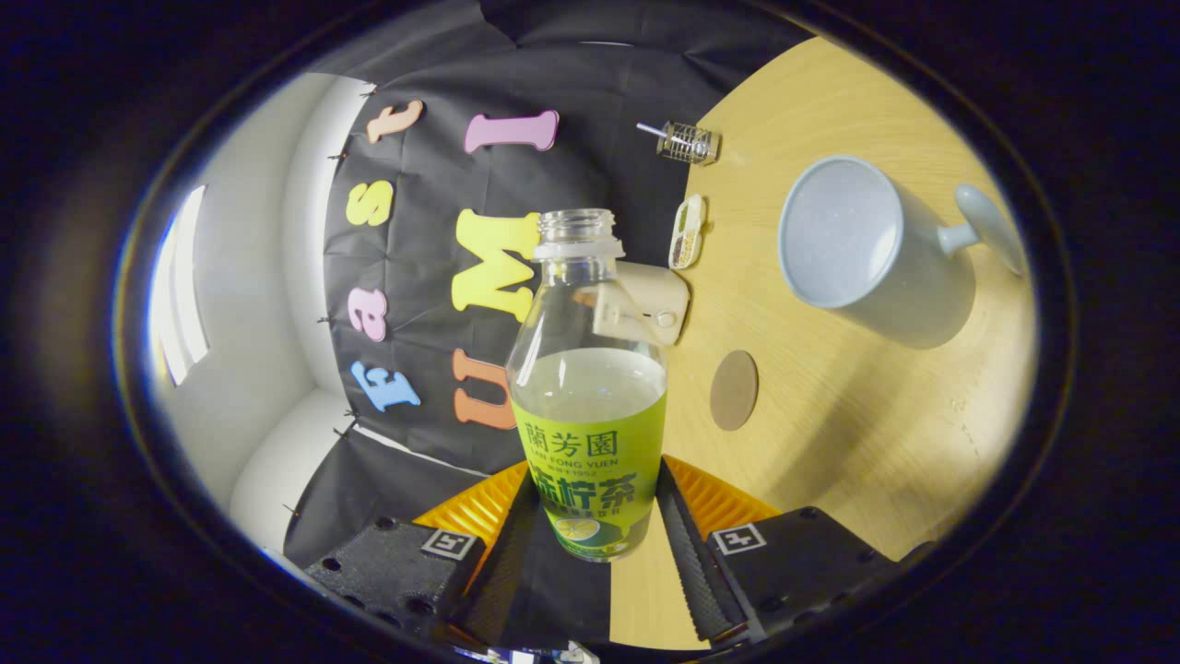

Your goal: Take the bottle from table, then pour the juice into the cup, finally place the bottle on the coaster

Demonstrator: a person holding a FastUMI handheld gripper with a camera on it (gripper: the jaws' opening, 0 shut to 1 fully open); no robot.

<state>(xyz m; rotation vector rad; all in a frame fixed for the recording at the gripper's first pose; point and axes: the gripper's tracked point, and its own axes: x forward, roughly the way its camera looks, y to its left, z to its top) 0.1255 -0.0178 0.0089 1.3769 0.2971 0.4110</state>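
Bottle (590, 397) first: it sits between my fingers (590, 516), gripped low on the labelled part, one finger pressing each side, so I hold it closed and firm. It has no cap and is a little over half full of pale juice, so I judge it moderately heavy, with liquid that will slosh. The clear plastic wall looks thin and smooth; squeeze too hard and it may buckle, too soft and it may slip. The label band, where I already hold, seems the stiffest and least slippery place.

My grip is rolled over sideways, so the worktop (830, 443) runs up one side of my view and the bottle is lifted off it, as far as I can tell. Just beyond the bottle lies the round brown coaster (734, 389); farther on stands the grey cup (843, 235), mouth facing me.
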